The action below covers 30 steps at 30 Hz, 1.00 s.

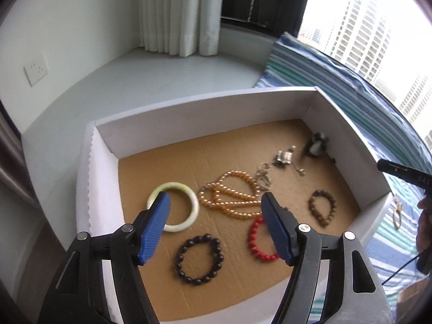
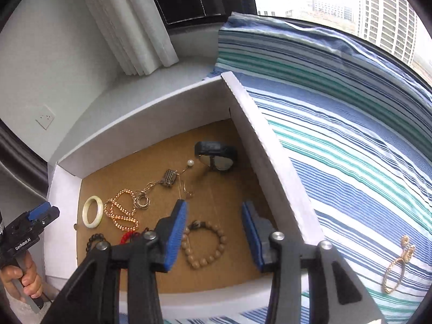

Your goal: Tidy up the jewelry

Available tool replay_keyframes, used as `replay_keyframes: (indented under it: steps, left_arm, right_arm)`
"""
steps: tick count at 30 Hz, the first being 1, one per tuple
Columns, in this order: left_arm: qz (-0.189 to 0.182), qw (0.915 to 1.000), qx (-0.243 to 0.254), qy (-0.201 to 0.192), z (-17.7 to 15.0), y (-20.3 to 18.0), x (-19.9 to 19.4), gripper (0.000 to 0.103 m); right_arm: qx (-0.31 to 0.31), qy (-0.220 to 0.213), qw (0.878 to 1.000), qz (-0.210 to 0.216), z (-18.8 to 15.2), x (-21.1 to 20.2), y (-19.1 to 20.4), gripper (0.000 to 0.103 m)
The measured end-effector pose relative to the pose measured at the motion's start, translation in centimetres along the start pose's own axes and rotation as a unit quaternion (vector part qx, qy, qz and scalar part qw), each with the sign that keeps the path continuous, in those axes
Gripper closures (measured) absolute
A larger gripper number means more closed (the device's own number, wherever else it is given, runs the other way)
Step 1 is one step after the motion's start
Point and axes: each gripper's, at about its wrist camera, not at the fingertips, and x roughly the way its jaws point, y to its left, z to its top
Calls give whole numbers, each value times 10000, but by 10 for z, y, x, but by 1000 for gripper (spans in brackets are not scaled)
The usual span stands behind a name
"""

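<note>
Nearly all the jewelry sits gathered inside the white box [image 1: 172, 124] with its brown cardboard floor, which looks like the collecting place for the task. One piece, a gold hoop earring [image 2: 395, 268], lies outside on the striped bedspread [image 2: 351, 140], just right of the box's right wall, so it seems the item left to bring in. The right claw [image 2: 214, 232] hovers over the near right part of the box, jaws wide apart and empty, with the tan bead bracelet [image 2: 205, 245] directly below the gap; the earring lies well to its right, beyond the wall. The left claw [image 1: 216, 226] is likewise spread wide and holds nothing, poised above the near middle of the box. Under it lie the pale jade bangle [image 1: 174, 206] by its left finger, the orange bead necklace [image 1: 232, 198] between the fingers, the red bracelet [image 1: 259, 243] beside its right finger and the black bead bracelet [image 1: 199, 255] nearest.
</note>
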Motion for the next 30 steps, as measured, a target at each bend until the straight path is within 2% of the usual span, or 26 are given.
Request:
replay_keyframes:
  steps: [3,7,12,20,25,30]
  left_arm:
    - [-277,9993,241,-112,-14,-34,-20,27]
    - [-720,9957,570,-101,-44,-83,-39,25]
    - [-1130,9870,1141,113,-88,-150,-47,24]
    - [-1085,9758,1873,311,-128,-216,-43,24]
    - [-1006,9726,2072,316,-137,-234,-40,24]
    - [-1002,9689,2232,367,-143,-245,-31,21]
  right_arm:
    - [-8,-136,9999,38,-24,-32,-4,59]
    - [47,-296,9993,-216,-74,-69,-19,44]
    - [334,-470,9958,-717,-148,-105,-50,44]
    - [1352,-587,9787,-1431,-240,-140,-112,44]
    - [1697,-492,9708,-1623,-276,-145,-137,44]
    - [1882,-479,9662,-1698,-297,-145,-143,44]
